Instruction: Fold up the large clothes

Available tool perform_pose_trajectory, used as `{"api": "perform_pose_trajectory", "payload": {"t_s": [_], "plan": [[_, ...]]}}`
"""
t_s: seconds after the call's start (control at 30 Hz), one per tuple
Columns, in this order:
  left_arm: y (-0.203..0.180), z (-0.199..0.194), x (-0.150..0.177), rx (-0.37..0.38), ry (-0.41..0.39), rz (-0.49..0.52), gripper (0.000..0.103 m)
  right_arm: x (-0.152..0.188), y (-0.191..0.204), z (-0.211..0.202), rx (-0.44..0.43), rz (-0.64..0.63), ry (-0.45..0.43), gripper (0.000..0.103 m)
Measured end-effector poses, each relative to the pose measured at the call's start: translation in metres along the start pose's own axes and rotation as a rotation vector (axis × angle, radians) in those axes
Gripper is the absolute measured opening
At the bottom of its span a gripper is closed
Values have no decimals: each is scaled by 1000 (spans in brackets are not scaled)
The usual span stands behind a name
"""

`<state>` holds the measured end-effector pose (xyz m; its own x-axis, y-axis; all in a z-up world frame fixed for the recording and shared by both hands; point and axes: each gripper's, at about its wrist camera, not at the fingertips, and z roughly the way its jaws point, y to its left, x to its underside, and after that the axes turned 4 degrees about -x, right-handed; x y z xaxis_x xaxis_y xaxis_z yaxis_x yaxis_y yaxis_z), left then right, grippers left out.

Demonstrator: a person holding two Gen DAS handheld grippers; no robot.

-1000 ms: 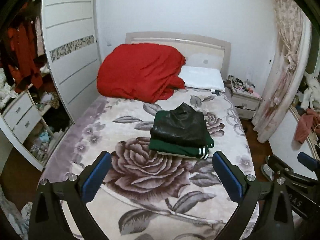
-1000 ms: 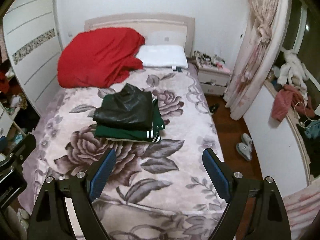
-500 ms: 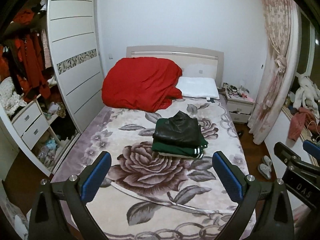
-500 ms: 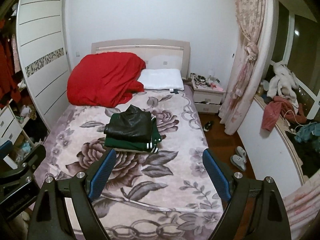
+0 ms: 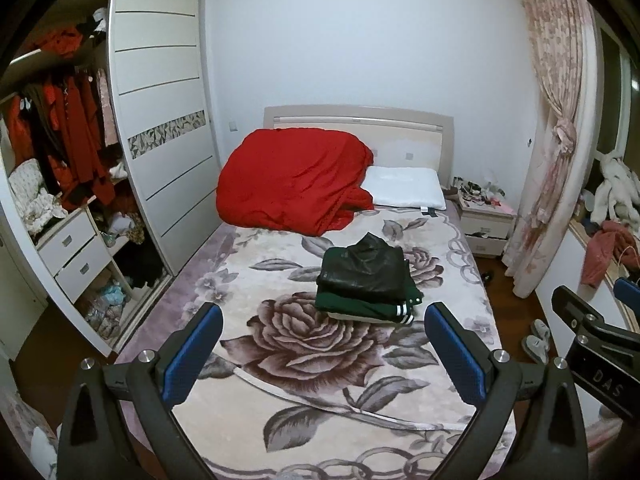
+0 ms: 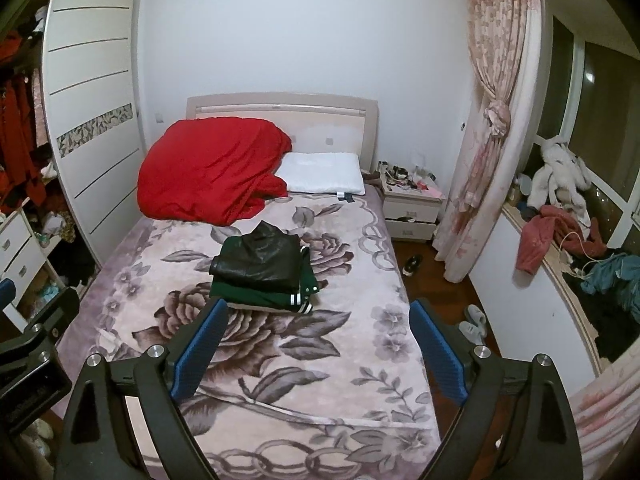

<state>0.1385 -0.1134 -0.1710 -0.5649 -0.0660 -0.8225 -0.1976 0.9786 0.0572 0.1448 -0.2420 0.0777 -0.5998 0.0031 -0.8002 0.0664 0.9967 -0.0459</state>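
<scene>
Looking along the left gripper (image 5: 322, 344), both blue-padded fingers (image 5: 192, 354) stand wide apart with nothing between them, held above the foot end of the bed (image 5: 240, 408). A flowered blanket (image 5: 304, 344) covers the bed. The folded clothes (image 5: 366, 280) sit as a neat stack near the middle of the bed, slightly toward its right edge: a black leather-like piece on top, a dark green one with white stripes beneath, and a pale layer at the bottom. A red duvet (image 5: 292, 180) is heaped at the head end toward the left corner, touching a white pillow (image 5: 404, 192) that lies against the headboard (image 5: 360, 120). An open wardrobe (image 5: 160, 140) with hanging red garments stands along the bed's left side; a nightstand (image 5: 486, 224) and a pink curtain (image 5: 556, 140) are off the right side. The other gripper shows at the right border.

From the right gripper (image 6: 318, 344), the jaws are likewise spread wide and empty, hovering over the foot end of the bed (image 6: 280, 420). The folded clothes (image 6: 262, 272) lie in the middle of the bed, just beyond the left fingertip in this view and well apart from the right one. The red duvet (image 6: 212, 176) and pillow (image 6: 322, 178) fill the head end. Slippers (image 6: 474, 322) rest on the floor beside the bed's right edge, and a cluttered window ledge (image 6: 560, 248) runs along the right.
</scene>
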Motion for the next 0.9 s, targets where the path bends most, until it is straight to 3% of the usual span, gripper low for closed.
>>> {"api": "perform_pose_trajectory", "payload": {"t_s": [0.9], "plan": [[4, -10, 4, -4, -10, -8, 103, -6, -3, -2, -12, -8, -16, 98]]}}
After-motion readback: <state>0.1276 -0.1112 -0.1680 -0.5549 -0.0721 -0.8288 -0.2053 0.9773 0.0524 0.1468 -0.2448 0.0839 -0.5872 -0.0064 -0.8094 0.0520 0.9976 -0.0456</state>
